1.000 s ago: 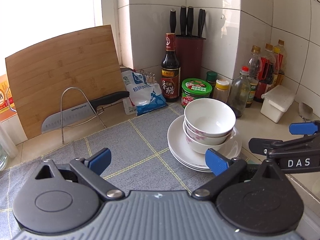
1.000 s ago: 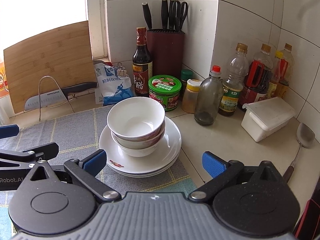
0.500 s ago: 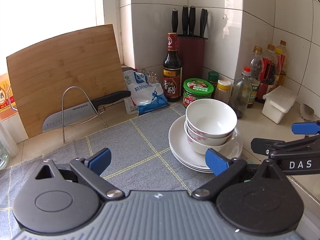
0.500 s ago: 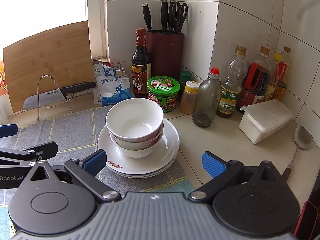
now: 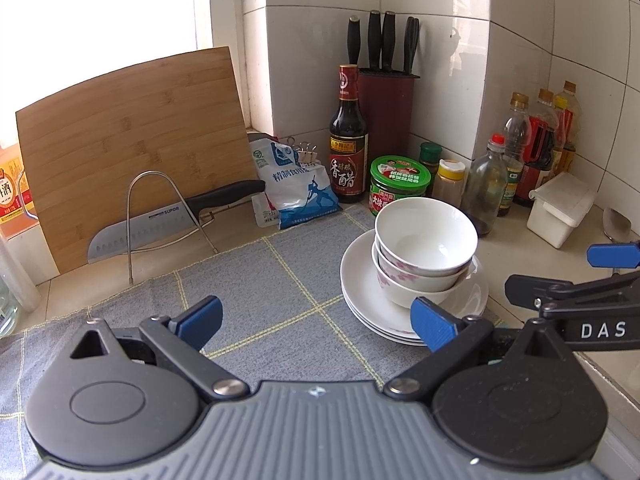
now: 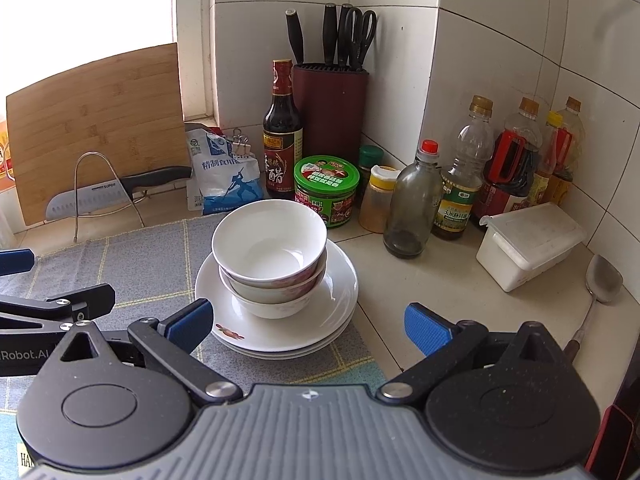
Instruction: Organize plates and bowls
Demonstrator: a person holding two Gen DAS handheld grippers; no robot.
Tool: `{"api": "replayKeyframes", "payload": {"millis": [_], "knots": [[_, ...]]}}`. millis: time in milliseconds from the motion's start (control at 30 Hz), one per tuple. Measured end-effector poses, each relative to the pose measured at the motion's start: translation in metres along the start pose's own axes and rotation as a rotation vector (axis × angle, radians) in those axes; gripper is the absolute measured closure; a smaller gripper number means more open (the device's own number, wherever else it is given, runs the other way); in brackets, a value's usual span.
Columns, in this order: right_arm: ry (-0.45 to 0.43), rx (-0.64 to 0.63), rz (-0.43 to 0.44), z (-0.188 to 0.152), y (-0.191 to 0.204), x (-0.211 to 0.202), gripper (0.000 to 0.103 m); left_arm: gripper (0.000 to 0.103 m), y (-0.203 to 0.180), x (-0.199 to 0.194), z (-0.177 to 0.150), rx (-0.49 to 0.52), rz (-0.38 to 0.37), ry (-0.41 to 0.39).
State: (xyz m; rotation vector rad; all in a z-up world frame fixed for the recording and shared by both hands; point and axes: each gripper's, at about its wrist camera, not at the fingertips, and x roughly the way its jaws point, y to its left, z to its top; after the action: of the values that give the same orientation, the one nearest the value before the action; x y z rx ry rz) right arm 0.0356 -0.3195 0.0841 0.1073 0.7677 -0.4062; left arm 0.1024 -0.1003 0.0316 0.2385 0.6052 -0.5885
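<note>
Nested white bowls (image 5: 426,246) (image 6: 270,250) stand on a stack of white plates (image 5: 362,304) (image 6: 340,300), at the right edge of a grey checked mat (image 5: 260,292) (image 6: 140,264). My left gripper (image 5: 316,322) hangs open over the mat, the stack just ahead of its right fingertip. My right gripper (image 6: 306,326) is open too, held near the front rim of the plates. Neither holds anything. Each gripper shows at the side of the other's view.
Behind the stack stand a green-lidded jar (image 6: 326,190), a vinegar bottle (image 6: 282,136), a knife block (image 6: 330,108) and several bottles (image 6: 460,176). A white lidded box (image 6: 530,244) and a metal spatula (image 6: 598,292) lie right. A cutting board (image 5: 132,144), a cleaver on a wire rack (image 5: 172,220) and a salt bag (image 5: 296,184) stand left.
Both views have drifted slightly back and up from the stack. The bowls and plates have not moved, and both grippers stay open.
</note>
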Motion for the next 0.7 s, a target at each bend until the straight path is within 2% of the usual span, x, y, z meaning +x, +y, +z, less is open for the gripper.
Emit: {"api": "replayKeyframes", "payload": {"millis": [700], "knots": [[-0.001,-0.001,-0.004,0.0004,-0.0008,-0.0006,0.0,0.003,-0.0004,0.0012,-0.0001,0.0,0.001,0.003]]}}
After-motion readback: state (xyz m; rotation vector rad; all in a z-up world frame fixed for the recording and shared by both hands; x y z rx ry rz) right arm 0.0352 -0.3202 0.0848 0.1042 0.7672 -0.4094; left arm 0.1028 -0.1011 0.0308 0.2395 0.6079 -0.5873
